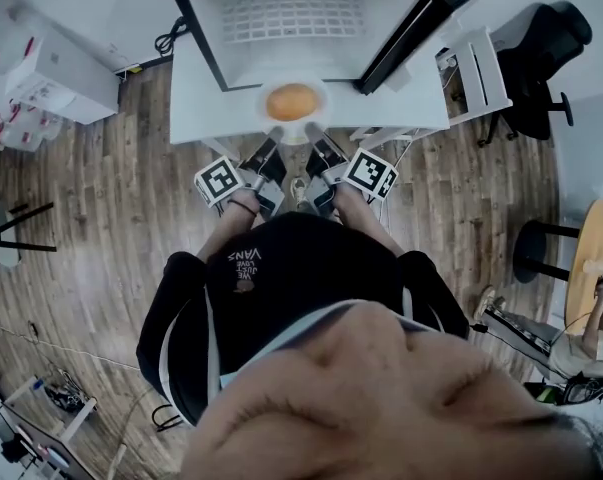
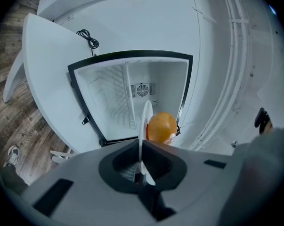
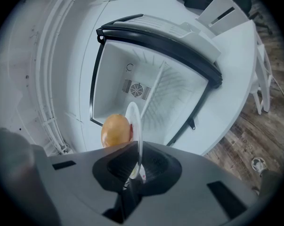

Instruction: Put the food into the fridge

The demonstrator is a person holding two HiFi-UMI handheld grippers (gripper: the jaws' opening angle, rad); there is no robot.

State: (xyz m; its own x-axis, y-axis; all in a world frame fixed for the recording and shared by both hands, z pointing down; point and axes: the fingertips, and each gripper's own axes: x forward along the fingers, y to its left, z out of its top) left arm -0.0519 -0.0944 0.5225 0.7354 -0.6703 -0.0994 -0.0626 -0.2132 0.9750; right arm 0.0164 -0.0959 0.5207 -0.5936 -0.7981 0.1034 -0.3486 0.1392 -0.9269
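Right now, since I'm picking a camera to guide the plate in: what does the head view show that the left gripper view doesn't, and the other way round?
Head view only: the left gripper and right gripper with their marker cubes, side by side at the round white plate, and the person's black sweatshirt. Left gripper view only: the fan vent inside the open white black-framed fridge, and the plate edge-on in shut jaws. Both: fridge, plate, white table, round orange food.

Head view looks steeply down; both gripper views closely share the fridge point(image 2: 111, 105).
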